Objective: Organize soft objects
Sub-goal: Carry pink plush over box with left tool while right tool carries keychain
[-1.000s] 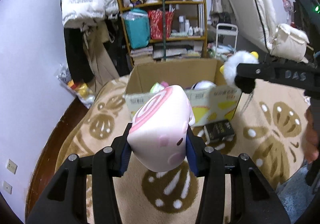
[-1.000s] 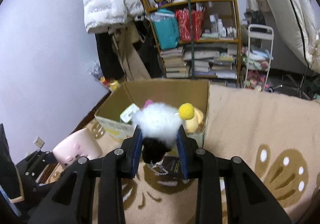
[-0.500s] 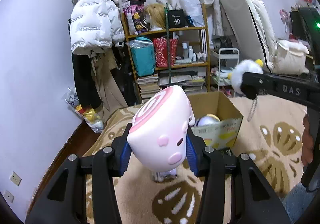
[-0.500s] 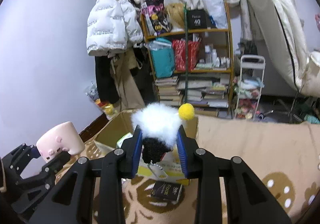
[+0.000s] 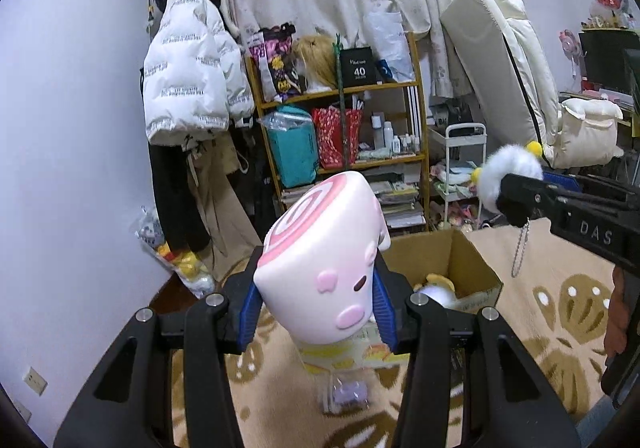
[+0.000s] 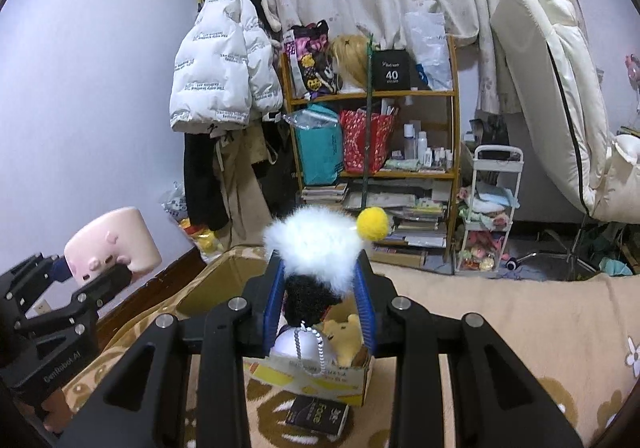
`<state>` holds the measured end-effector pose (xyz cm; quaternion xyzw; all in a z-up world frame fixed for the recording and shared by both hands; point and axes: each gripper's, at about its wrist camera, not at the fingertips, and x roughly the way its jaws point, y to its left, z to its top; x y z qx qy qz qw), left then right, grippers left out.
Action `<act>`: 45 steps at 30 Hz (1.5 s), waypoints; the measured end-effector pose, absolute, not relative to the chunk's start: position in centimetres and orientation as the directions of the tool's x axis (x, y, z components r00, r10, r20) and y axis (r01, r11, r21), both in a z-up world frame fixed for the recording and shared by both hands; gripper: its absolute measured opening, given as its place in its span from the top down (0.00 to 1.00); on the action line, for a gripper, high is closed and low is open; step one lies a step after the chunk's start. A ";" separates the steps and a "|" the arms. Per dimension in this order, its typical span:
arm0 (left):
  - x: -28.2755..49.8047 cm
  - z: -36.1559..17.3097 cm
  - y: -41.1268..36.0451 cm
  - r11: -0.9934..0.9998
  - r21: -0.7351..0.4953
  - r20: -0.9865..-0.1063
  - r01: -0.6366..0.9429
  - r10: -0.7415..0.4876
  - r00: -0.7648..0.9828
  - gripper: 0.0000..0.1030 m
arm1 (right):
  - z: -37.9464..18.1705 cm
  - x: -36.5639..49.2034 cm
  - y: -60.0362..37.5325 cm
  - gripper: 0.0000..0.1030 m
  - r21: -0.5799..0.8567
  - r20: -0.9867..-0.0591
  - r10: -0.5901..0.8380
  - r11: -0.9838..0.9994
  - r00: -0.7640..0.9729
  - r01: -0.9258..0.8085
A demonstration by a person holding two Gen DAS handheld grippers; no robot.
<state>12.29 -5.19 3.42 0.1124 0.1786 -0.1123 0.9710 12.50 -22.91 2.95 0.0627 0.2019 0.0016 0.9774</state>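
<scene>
My left gripper [image 5: 316, 308] is shut on a pink squishy pig-faced roll toy [image 5: 324, 268], held high above the rug; the toy also shows in the right wrist view [image 6: 112, 244]. My right gripper [image 6: 320, 300] is shut on a fluffy white and black plush keychain [image 6: 316, 248] with a yellow pompom and a dangling bead chain; it also shows in the left wrist view [image 5: 508, 176]. An open cardboard box [image 5: 452, 260] sits on the rug below and ahead, holding a yellow bear plush [image 6: 344, 332] and a white round toy [image 6: 300, 346].
A black booklet [image 6: 318, 416] and a small clear packet [image 5: 348, 394] lie on the patterned beige rug in front of the box. A cluttered wooden shelf [image 6: 372, 136], hanging coats [image 6: 220, 88], a white trolley [image 6: 488, 208] and a leaning mattress [image 6: 560, 88] stand behind.
Both grippers have risen and tilted up, still holding their toys. The box now sits lower and smaller in both views.
</scene>
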 end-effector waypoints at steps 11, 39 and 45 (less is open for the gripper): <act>15.1 4.3 -5.5 0.951 0.168 -0.346 0.258 -0.188 0.919 0.54 | 3.2 13.8 -22.8 0.66 0.096 -0.361 0.003 0.995 0.933 0.034; 19.9 -0.3 -7.9 0.934 0.171 -0.455 0.314 -0.208 0.866 0.52 | 0.3 17.3 -23.6 0.65 0.108 -0.441 0.033 0.994 0.897 0.016; 20.5 -1.5 -8.0 0.931 0.156 -0.493 0.329 -0.215 0.843 0.51 | -0.7 17.8 -23.6 0.64 0.108 -0.466 0.047 0.994 0.884 0.004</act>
